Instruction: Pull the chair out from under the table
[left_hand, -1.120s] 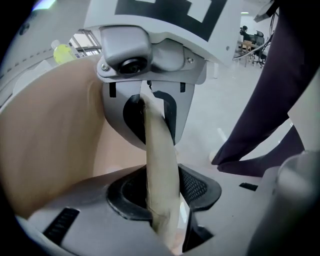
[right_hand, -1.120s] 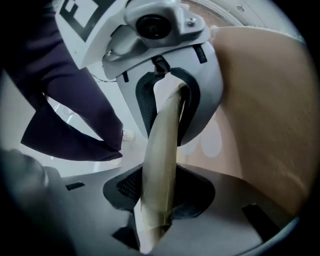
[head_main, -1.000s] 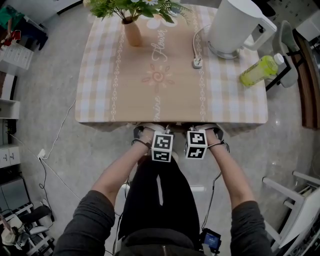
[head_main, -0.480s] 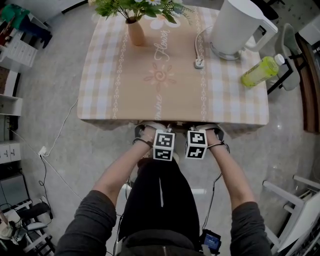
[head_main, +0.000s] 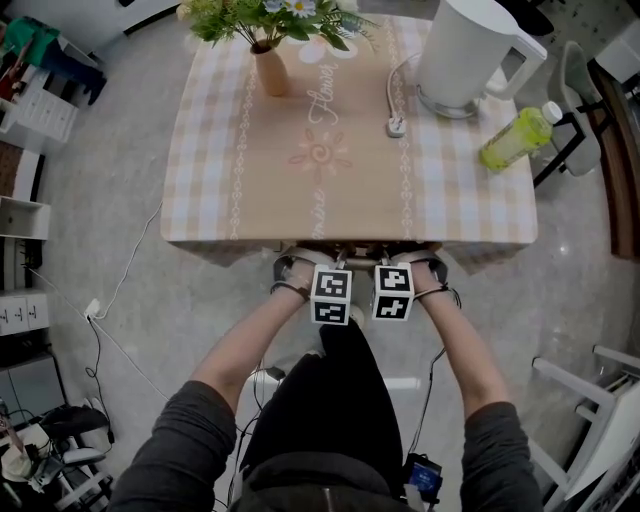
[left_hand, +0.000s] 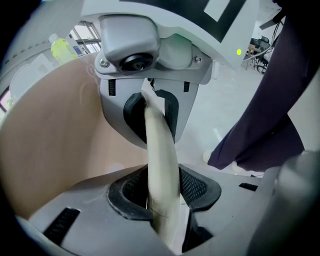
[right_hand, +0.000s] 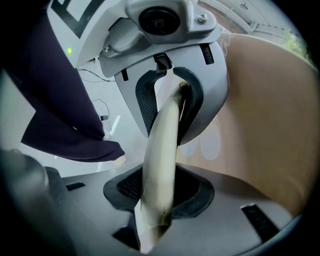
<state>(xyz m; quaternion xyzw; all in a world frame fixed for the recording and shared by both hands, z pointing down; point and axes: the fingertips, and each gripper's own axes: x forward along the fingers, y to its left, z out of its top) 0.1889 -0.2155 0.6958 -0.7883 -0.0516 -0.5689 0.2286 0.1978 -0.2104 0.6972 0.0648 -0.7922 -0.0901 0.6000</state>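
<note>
Cream rounded chair rail (left_hand: 161, 145), clamped in fingers of left gripper (left_hand: 159, 157) and right gripper (right_hand: 165, 150), beside checked table (head_main: 200, 190)

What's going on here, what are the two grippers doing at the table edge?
A person stands at the near edge of the table with a gripper in each hand. The left gripper and the right gripper are each clamped on the pale chair rail, side by side. The rail sits right at the table edge, the seat is out of sight underneath, and the chair looks not yet pulled out.
</note>
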